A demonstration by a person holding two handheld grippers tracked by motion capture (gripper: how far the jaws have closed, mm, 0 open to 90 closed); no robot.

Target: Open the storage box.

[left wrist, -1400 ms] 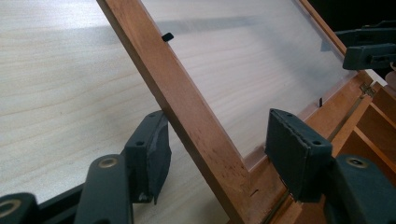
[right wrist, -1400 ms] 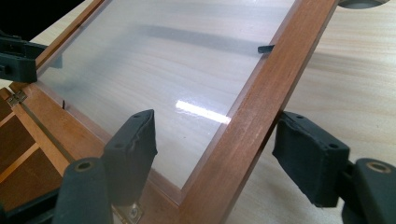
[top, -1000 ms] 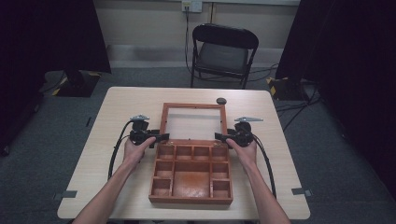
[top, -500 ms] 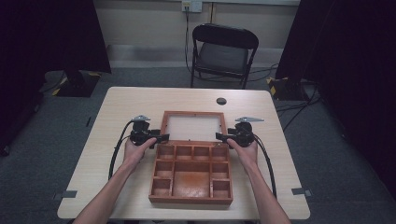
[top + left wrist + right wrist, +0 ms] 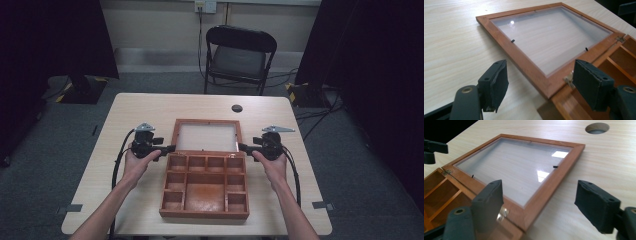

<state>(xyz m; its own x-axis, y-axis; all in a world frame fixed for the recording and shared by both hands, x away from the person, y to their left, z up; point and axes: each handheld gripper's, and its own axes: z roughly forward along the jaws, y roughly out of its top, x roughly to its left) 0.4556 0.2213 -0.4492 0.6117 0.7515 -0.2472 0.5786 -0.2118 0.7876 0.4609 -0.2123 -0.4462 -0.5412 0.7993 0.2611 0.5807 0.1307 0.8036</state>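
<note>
High view: the wooden compartment box (image 5: 205, 186) sits at the tabletop's near-middle, its glass-paned lid (image 5: 206, 137) swung fully back and lying flat toward the far edge. Opening looks done. Left gripper (image 5: 170, 148) and right gripper (image 5: 242, 147) flank the hinge line, jaws apart and just opening, gripping nothing; only withdrawing seems left.

Box (image 5: 205, 187): reddish-brown wood, orange-toned compartments. Lid (image 5: 206, 136): matching reddish-brown frame, clear pane, brass-coloured hinges. Counter (image 5: 150, 107): pale beige wood grain. Left gripper (image 5: 167, 149) and right gripper (image 5: 245, 147): black, dark grey jaws. Chair (image 5: 239, 56): black.
</note>
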